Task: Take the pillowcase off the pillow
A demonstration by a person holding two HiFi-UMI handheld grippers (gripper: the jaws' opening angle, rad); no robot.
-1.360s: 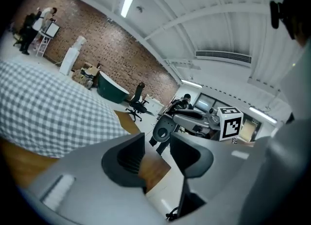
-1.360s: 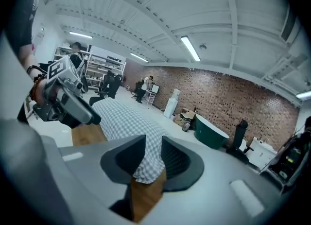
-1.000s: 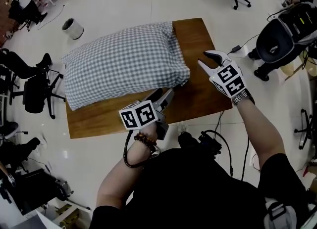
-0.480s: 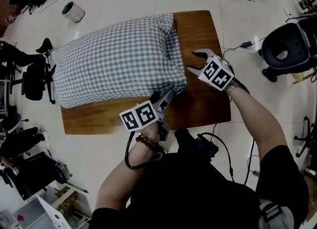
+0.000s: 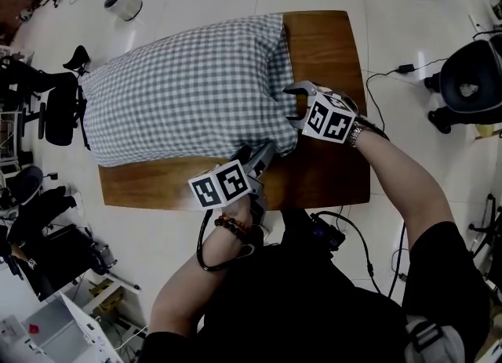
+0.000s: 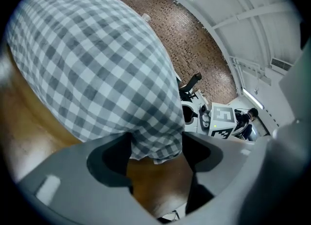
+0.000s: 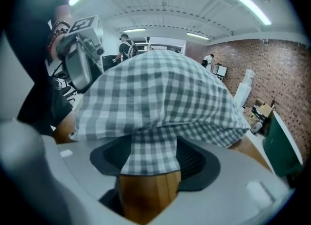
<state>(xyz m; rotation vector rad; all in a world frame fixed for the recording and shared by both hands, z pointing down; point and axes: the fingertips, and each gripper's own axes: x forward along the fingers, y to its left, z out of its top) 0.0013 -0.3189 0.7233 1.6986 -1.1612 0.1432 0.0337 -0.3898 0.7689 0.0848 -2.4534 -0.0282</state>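
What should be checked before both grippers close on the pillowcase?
1. Left gripper jaws apart, just opened, pillowcase corner between them: ok.
2. Right gripper jaws apart, just been opening, fabric edge between them: ok.
3. Grip on fabric closed: not ok, neither yet.
4. Only fabric, no filling, between jaws: cannot tell.
5. Pillowcase lying on table: ok.

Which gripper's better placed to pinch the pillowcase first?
Right, probably. Both grippers' jaws have just been opening and straddle the pillowcase, unclamped. The right gripper has a loose hem flap deep between them; the left gripper catches just the corner.
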